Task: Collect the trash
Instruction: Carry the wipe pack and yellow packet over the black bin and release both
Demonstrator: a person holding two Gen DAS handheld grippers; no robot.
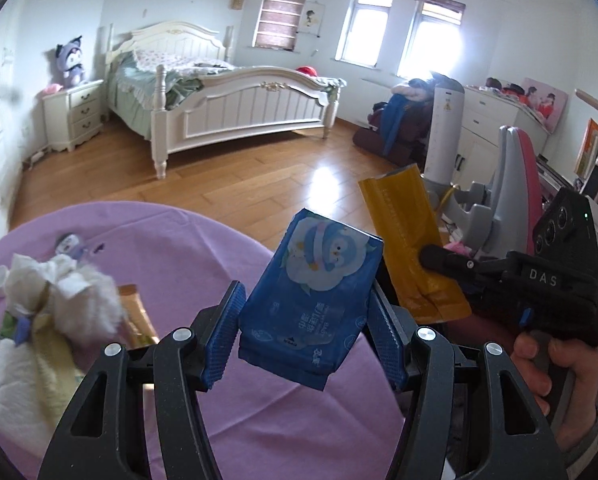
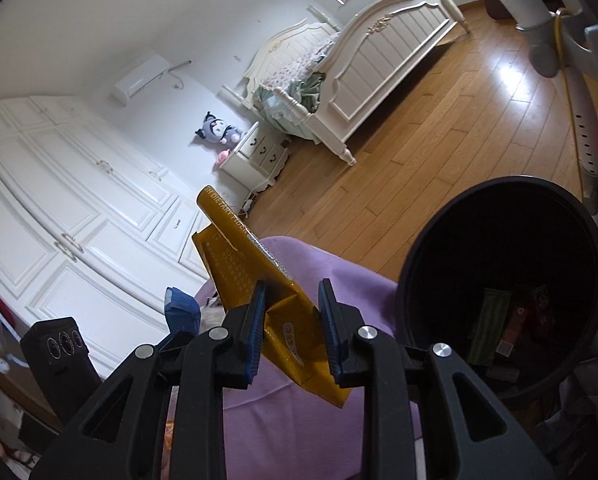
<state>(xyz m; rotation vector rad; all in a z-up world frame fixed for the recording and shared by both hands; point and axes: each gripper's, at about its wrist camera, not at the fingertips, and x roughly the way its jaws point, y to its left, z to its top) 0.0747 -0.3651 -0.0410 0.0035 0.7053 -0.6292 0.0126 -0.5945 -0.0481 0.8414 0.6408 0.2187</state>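
Observation:
My left gripper [image 1: 305, 316] is shut on a blue tissue pack [image 1: 315, 292] and holds it above the purple-covered table [image 1: 187, 240]. My right gripper [image 2: 293, 316] is shut on a gold wrapper [image 2: 251, 272], also seen in the left wrist view [image 1: 403, 240], where the right gripper [image 1: 435, 258] holds it just right of the blue pack. A black trash bin [image 2: 503, 280] with several wrappers inside stands right of the right gripper. Crumpled white tissues [image 1: 63, 288] and another gold wrapper [image 1: 139, 316] lie on the table at left.
A yellow and white cloth [image 1: 31, 372] lies on the table's left side. Beyond are wood floor [image 1: 259, 176], a white bed [image 1: 227, 96], a nightstand [image 1: 75, 116], and a grey-pink chair [image 1: 511, 184] at right. White wardrobes [image 2: 59, 208] fill the wall.

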